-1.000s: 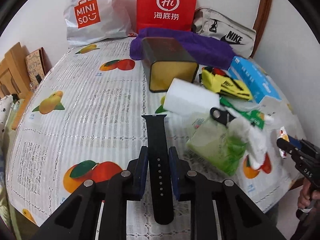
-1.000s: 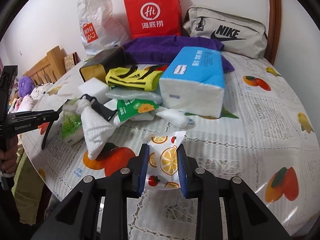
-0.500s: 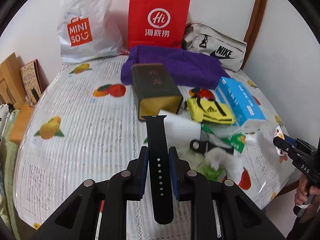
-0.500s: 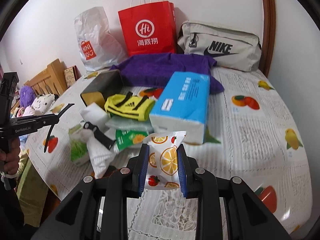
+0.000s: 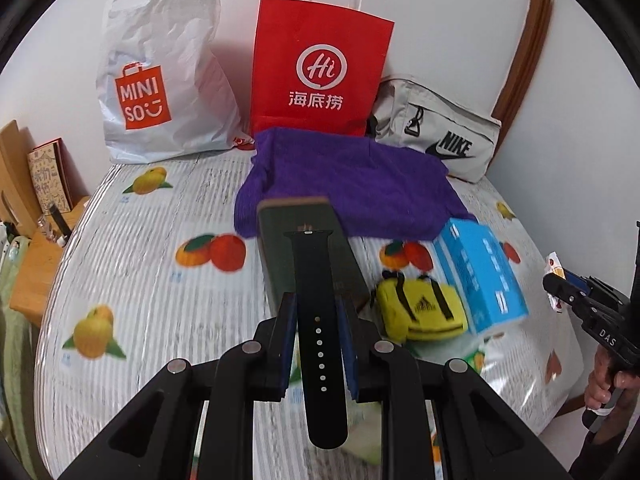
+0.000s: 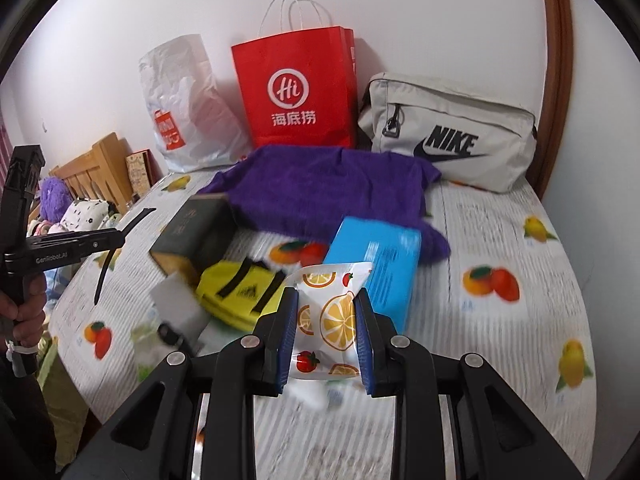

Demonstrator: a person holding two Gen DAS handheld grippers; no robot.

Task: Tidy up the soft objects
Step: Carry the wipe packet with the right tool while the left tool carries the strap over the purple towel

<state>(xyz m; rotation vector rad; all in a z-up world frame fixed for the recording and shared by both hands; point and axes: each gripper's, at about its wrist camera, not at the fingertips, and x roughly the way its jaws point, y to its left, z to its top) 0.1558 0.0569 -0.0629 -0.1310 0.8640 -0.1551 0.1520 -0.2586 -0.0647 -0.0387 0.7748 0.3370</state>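
My left gripper [image 5: 316, 312] is shut on a black watch strap [image 5: 318, 320] and holds it high above the table, over the dark box [image 5: 304, 236]. My right gripper [image 6: 326, 312] is shut on a fruit-print packet [image 6: 326, 312], also lifted above the table. In the right wrist view the left gripper [image 6: 132, 220] shows at the left with the strap hanging. A purple towel [image 5: 348, 184], a yellow pouch [image 5: 420, 310] and a blue tissue pack [image 5: 480, 272] lie on the table.
A white Miniso bag [image 5: 160, 80], a red paper bag [image 5: 316, 72] and a grey Nike bag [image 5: 436, 140] stand against the back wall. A white sponge block [image 6: 176, 300] and green packets lie near the front. The fruit-print tablecloth [image 5: 160, 280] covers the table.
Both grippers have risen and tilted up with their loads still held; the table's objects now sit lower and farther in both views.
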